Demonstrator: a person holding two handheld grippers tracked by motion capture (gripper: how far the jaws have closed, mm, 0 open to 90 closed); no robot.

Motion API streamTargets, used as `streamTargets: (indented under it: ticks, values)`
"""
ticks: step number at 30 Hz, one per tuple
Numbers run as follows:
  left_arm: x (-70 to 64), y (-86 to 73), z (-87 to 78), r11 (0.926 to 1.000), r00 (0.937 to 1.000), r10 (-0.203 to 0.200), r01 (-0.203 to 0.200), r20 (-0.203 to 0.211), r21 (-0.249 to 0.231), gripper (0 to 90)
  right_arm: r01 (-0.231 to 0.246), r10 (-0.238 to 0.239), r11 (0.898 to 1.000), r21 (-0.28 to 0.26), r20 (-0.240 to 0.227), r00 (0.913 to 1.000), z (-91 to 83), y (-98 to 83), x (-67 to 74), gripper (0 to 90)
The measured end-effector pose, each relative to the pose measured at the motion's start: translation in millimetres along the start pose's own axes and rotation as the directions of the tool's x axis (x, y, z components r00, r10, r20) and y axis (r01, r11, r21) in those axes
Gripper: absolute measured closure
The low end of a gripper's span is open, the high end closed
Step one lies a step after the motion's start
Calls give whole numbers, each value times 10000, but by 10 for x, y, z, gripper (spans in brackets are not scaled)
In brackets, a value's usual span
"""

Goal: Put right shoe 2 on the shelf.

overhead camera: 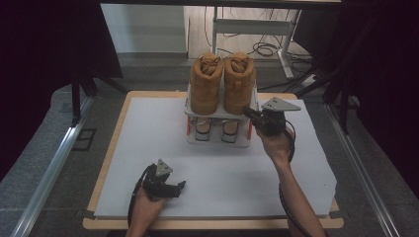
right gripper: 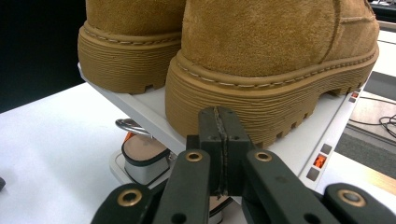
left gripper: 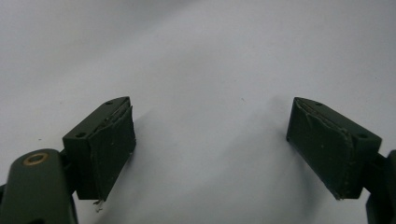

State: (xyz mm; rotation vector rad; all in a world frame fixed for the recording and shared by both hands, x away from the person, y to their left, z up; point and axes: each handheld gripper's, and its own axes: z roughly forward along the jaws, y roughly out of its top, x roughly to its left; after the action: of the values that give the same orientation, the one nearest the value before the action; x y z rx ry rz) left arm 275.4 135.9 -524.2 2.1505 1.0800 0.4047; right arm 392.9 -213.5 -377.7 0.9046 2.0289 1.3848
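The right gripper [right gripper: 219,140], shut tight with nothing in it, sits by the tan suede boot [right gripper: 280,60]. The left gripper [left gripper: 210,140] is wide open over the white bench [left gripper: 210,56], holding nothing.

Left gripper [left gripper: 210,144] jaws wide apart, nothing between the pads [left gripper: 112,149], hovering just over plain white table surface [left gripper: 201,56], faint shadow under each jaw.

High view is dim and soft for you: black curtains at both sides, only the white surface [overhead camera: 148,148] and far floor catch light. Left gripper view: even grey light, soft shadows under the jaws, corners darken. Right gripper view is sharp on the boots [right gripper: 261,56], bottom edge blurred.
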Motion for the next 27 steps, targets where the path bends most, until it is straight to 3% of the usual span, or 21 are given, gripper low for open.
streamTargets:
  ticks: [9, 27]
  values:
    - [1, 0, 0, 10000, 10000, -2, 2, 4, 1, 151, 113, -113, 9999, 29, -2, 9999, 65, 23, 34, 899]
    - [-1, -1, 0, 10000, 10000, 0, 0, -1, -4, 151, 97, -96, 9999, -26, 149, 9998, 16, 15, 29, 865]
